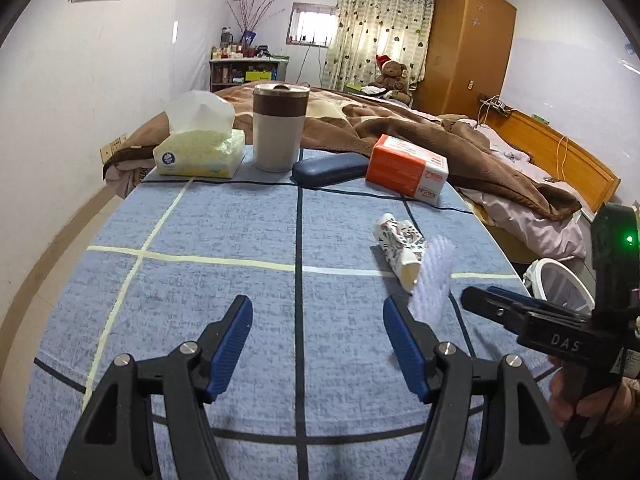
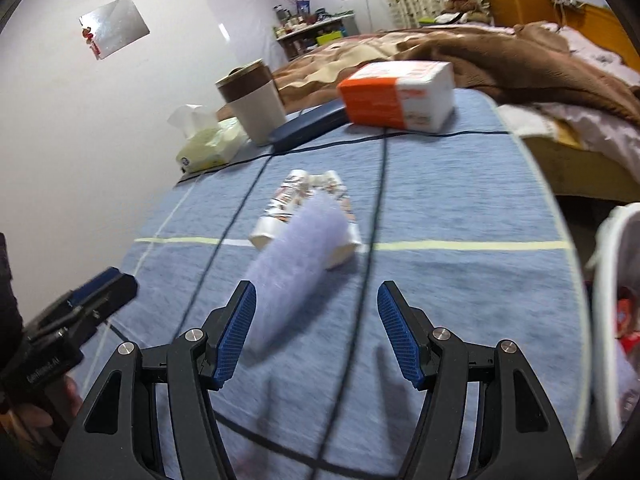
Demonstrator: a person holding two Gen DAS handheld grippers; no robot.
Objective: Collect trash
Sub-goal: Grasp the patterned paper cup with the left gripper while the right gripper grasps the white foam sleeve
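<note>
Crushed paper cup (image 2: pixel 304 216) lain on blue tablecloth (image 2: pixel 460 280), white foam sleeve (image 2: pixel 298 256) overlapping cup, right gripper (image 2: pixel 316 332) positioned just short of cup, jaws held apart, nothing gripped, left gripper (image 1: pixel 318 348) beside cup, likewise parted and unloaded.

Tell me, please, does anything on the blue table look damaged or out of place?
Yes. A crushed paper cup lies on its side mid-table, dented, with a piece of white foam netting lying partly over it. Both look like litter. The tissue pack, tumbler, dark case and orange box at the far edge look orderly.
</note>
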